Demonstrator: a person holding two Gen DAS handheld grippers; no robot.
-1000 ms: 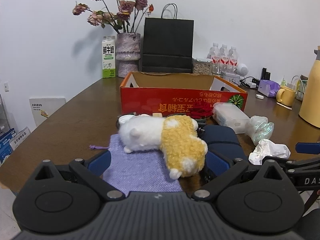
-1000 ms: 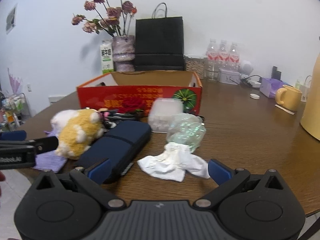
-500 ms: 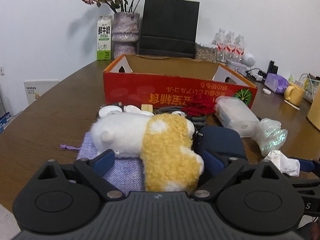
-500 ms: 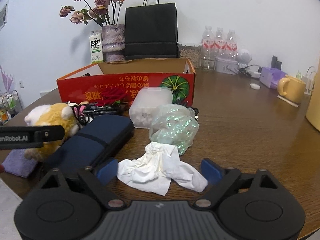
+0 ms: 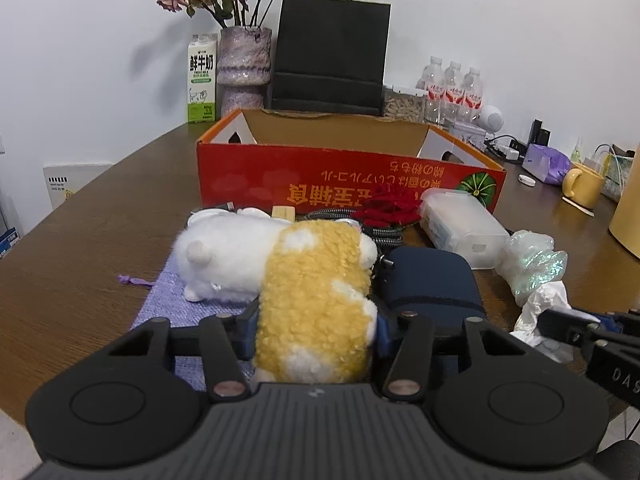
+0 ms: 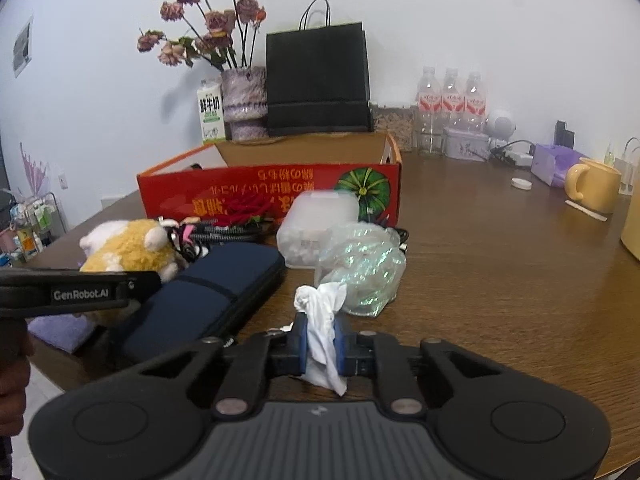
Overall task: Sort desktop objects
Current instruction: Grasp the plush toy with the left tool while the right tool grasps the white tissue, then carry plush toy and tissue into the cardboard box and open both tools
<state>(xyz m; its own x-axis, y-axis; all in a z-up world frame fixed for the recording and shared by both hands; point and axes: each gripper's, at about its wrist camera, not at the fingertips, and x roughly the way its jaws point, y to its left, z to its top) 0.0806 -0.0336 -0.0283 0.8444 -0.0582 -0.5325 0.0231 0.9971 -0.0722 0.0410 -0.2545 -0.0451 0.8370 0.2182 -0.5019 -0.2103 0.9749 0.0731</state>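
Observation:
My left gripper [image 5: 316,326] is shut on the yellow end of a white and yellow plush toy [image 5: 308,280] that lies on a purple cloth pouch [image 5: 176,304]. My right gripper [image 6: 321,342] is shut on a crumpled white tissue [image 6: 322,320]. The plush toy also shows in the right wrist view [image 6: 128,246], with the left gripper's side in front of it. A dark blue case [image 6: 200,292] lies between the two grippers. An open red cardboard box [image 5: 348,168] stands behind the clutter.
A translucent plastic box [image 5: 460,224], a crinkled iridescent bag [image 6: 360,268], a red fabric rose [image 5: 390,208] and coiled cables [image 6: 224,234] lie before the box. Vase, milk carton, black paper bag and bottles stand at the back; a yellow mug [image 6: 592,188] at right.
Both grippers have closed: the left on the plush toy's yellow end, the right on the white tissue, which now stands bunched up between its fingers. Both moved forward.

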